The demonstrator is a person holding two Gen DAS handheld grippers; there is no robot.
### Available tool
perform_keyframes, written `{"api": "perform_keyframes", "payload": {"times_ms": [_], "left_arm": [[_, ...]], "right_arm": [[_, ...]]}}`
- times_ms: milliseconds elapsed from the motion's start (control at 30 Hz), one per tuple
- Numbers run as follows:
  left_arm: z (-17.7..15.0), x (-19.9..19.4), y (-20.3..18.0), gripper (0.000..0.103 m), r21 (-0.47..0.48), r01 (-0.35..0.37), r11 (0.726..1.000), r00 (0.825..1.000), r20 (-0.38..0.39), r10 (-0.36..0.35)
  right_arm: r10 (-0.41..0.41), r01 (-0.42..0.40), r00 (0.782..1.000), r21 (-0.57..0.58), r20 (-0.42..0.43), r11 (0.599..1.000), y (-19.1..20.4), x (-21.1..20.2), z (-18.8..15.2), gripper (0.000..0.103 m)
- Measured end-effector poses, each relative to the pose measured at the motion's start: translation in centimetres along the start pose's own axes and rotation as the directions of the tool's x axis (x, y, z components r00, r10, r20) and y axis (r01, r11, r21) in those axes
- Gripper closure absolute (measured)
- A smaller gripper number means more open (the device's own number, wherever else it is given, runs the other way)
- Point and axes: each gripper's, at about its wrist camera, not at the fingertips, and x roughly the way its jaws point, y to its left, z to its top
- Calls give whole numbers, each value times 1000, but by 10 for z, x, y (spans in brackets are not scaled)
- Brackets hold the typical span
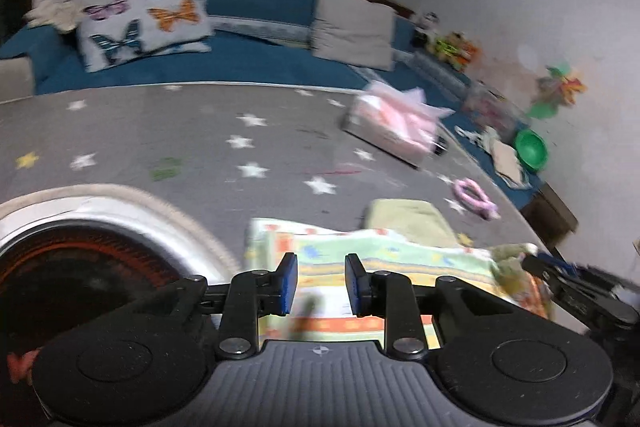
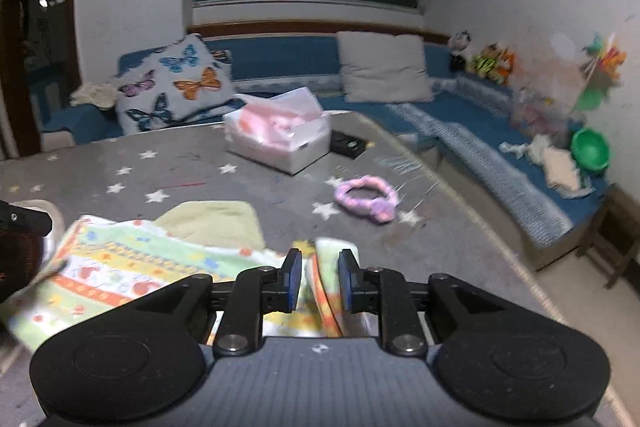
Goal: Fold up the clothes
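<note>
Right wrist view: right tool [image 2: 319, 275] jaws apart, straddling a raised ridge of the patterned cloth [image 2: 120, 263] at lower centre. Left tool [image 1: 321, 283] released above it. Mid-fold; next, clench both edges.

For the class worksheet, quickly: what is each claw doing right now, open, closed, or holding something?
Left claw: open, over the patterned cloth, gripping nothing.
Right claw: open, with a raised fold of the cloth between its fingers, not clamped.

No legible text or labels.
</note>
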Motion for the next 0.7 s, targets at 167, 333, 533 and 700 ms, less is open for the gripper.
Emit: {"api": "perform_keyframes", "payload": {"times_ms": [167,333,533,700], "left_arm": [[3,22,-16,77,27,32,999,999,-26,-31],[6,45,-31,77,53,64,996,997,-52,-62],[7,71,-41,77,71,78,994,994,-83,-72],[7,74,-37,78,59,90,994,993,-87,-84]], "right_arm": [[2,-2,1000,43,2,999,-15,0,-5,85],[54,-53,999,70,-10,996,-21,5,-9,85],[131,-119,986,124,-99,985,-27,37,-17,85],[144,-135,986,101,-86,986,-19,37,-14,84]]}}
